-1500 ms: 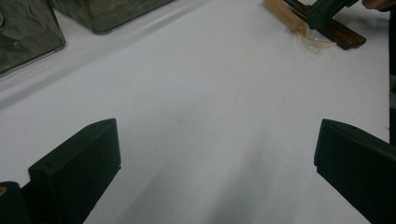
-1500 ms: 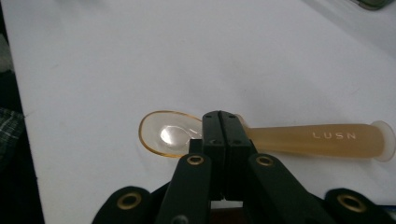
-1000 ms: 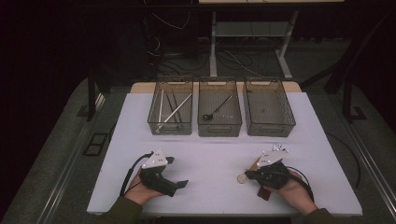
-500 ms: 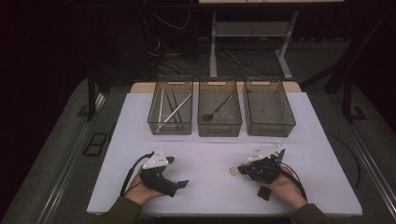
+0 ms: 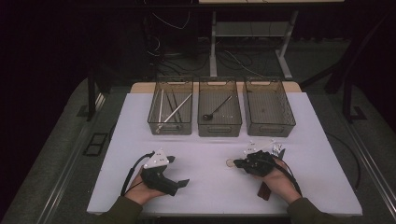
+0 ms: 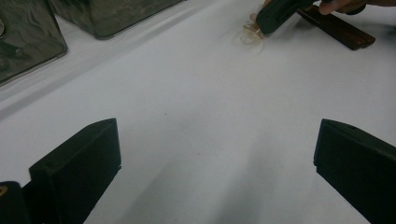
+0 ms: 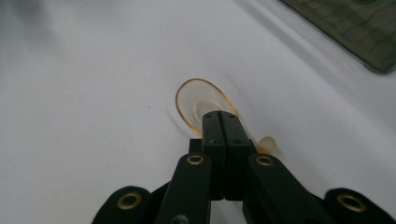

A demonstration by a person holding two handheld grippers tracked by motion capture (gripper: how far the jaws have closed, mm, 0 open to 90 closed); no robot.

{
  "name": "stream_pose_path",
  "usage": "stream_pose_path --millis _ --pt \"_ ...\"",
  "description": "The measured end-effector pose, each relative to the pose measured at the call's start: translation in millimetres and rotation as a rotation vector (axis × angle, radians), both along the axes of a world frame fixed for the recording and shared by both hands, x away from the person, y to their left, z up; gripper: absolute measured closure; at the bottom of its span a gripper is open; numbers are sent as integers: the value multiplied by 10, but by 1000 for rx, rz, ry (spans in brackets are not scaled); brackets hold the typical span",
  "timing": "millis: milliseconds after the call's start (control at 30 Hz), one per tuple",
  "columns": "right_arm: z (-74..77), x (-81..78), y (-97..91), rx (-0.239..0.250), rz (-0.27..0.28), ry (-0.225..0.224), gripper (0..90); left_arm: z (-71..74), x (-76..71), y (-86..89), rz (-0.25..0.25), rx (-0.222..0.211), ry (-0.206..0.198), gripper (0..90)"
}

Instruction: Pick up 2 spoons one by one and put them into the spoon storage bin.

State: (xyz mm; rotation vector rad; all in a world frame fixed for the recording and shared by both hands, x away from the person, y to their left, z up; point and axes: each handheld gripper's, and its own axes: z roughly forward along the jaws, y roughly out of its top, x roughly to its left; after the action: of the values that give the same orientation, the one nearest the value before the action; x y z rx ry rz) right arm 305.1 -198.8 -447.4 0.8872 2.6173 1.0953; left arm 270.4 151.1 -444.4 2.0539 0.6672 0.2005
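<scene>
Your right tongs (image 5: 239, 163) slid left, closed on the clear spoon (image 7: 201, 105); left tongs (image 6: 212, 172) gape idle. Next, lift it toward a bin (image 5: 269, 125).

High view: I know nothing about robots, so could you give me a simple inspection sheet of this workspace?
Surface: white table, covering rippled at the spoon.
Job's things: clear spoon lies flat; three mesh baskets hold long rods, a dark ladle, and seemingly nothing in the right one.
Clutter: brown block under the right hand; small pale bits beside it.
Grippers: left gripper open over bare table; right gripper shut, tips over the spoon's neck, a grip unclear.
Cables: black gripper cable; loose floor cables.
Surroundings: dark room, desk legs behind.
</scene>
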Motion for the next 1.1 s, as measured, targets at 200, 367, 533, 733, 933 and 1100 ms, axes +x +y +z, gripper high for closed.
stream_pose_path --millis 200,367,533,733,933,1100 --pt "13 114 22 9 -24 -8 900 2 0 1 1 -2 1 0" --pt "3 193 49 16 -39 -8 900 6 1 1 0 -7 0 0" --pt "-20 303 78 21 -69 -13 900 8 -3 0 -3 -8 -5 0" --pt "-15 396 90 11 -89 -19 900 5 4 -2 -6 -4 -6 0" --pt "34 388 73 40 -86 -22 900 7 7 -2 -7 -1 -8 0" --pt "129 371 -12 75 -86 -17 847 10 -2 0 -6 -4 -10 0"
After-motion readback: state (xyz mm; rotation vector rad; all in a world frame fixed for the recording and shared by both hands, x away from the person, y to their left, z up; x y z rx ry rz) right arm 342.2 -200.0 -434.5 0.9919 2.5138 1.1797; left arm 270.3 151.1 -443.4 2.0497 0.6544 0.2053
